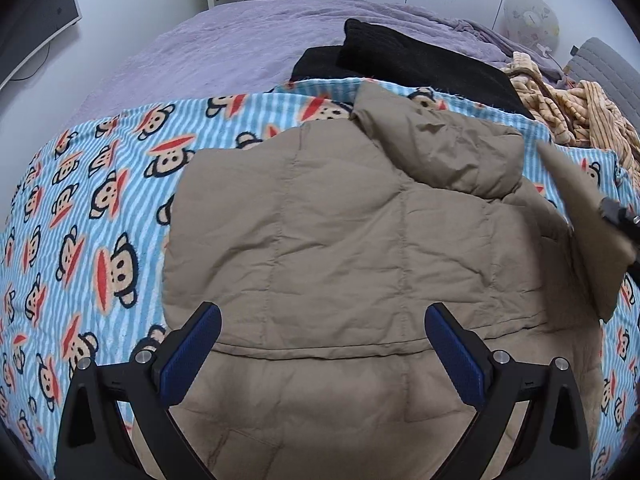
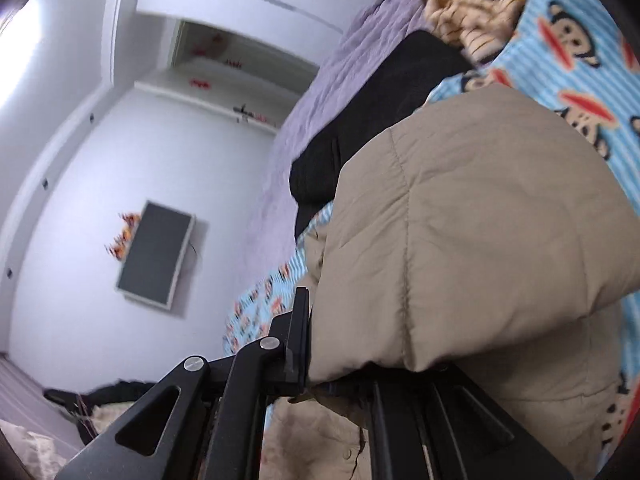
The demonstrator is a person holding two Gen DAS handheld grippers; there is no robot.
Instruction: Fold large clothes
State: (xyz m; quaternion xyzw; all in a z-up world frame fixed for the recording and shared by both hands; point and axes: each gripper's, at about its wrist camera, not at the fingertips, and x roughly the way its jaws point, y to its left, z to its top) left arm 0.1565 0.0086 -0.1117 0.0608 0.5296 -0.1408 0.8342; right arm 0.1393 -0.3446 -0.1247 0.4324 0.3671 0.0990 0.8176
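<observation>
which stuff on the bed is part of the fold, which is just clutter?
In the job:
- tan jacket, spread on the monkey blanket
- right gripper, shut on a jacket fold
- left gripper, open above the hem

Lying about:
- black garments
- striped yellow clothes
- purple bedspread
- wall screen

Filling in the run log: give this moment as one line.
left claw: open above tan quilted jacket | right claw: shut on jacket edge, lifted | surface: monkey-print blanket
</observation>
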